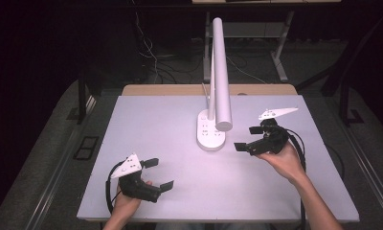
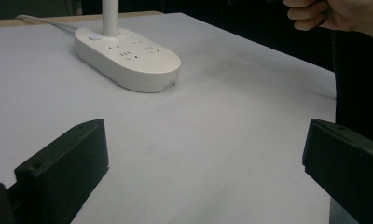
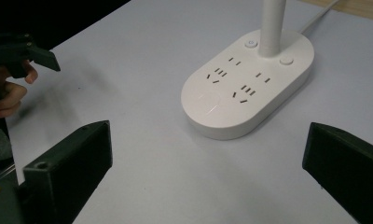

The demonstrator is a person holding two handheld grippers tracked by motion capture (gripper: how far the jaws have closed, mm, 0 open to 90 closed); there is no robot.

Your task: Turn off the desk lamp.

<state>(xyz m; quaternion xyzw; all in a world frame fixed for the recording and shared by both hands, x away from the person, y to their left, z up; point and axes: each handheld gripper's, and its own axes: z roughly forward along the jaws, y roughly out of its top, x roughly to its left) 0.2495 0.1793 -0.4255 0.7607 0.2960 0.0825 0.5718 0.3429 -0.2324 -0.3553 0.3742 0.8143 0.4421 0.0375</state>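
Both hands sit low at the near edge: left gripper [image 1: 158, 173] with its 2 jaws spread wide and empty, right gripper [image 1: 247, 138] likewise released, holding nothing. Ahead of the left claw and just beside the right one stands the desk lamp [image 1: 220, 72], its white oval base [image 3: 247, 84] flat on the table [image 1: 146, 124], sockets and 2 buttons on top. Looks rigid, smooth plastic, likely bottom-heavy and slippery; the slim upright post [image 3: 272, 25] seems the safest hold. Tabletop is pale and matte, with a wooden strip behind it. Room beyond is dark, cables [image 1: 149, 52] on the floor.
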